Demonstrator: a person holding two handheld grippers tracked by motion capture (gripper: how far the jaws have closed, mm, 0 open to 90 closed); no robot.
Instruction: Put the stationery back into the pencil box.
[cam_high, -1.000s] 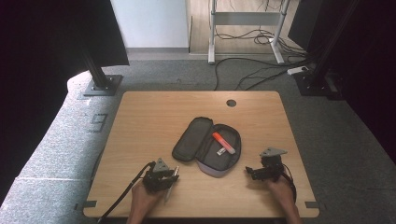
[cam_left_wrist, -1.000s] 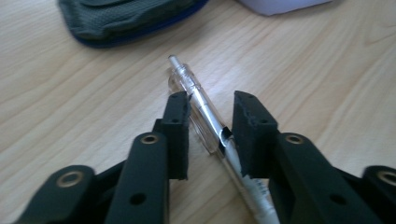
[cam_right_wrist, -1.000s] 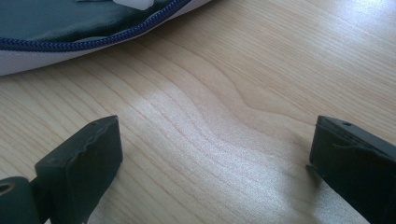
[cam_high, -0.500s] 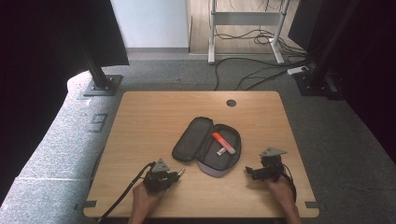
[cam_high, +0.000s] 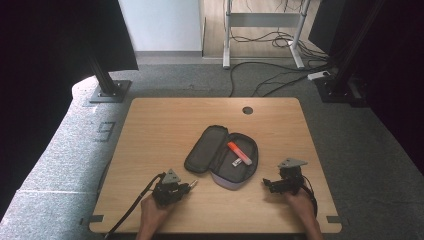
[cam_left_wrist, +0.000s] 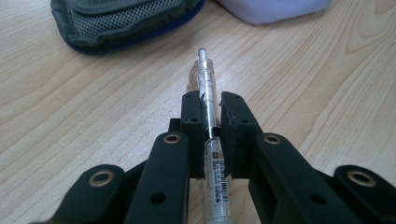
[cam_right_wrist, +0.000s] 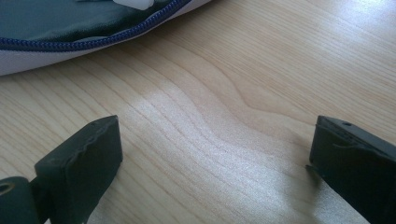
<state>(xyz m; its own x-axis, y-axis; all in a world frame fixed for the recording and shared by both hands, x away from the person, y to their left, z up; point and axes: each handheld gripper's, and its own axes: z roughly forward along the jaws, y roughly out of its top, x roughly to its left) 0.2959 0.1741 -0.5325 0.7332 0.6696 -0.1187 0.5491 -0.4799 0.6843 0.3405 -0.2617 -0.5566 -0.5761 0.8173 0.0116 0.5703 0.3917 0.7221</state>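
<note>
Clear plastic pen (cam_left_wrist: 208, 116) lies pinched lengthwise between the left gripper (cam_left_wrist: 208, 109) fingers, pointing at the open pencil case (cam_high: 222, 156); right gripper (cam_right_wrist: 212, 154) fingers spread.

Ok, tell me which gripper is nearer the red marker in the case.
Right. The right gripper sits just right of the open case, below the red marker. The left gripper, shut on a clear pen, is farther, off the case's left corner.

Even overhead light, soft glare on the table (cam_right_wrist: 224, 112), dark room edges, near parts blurred.
</note>
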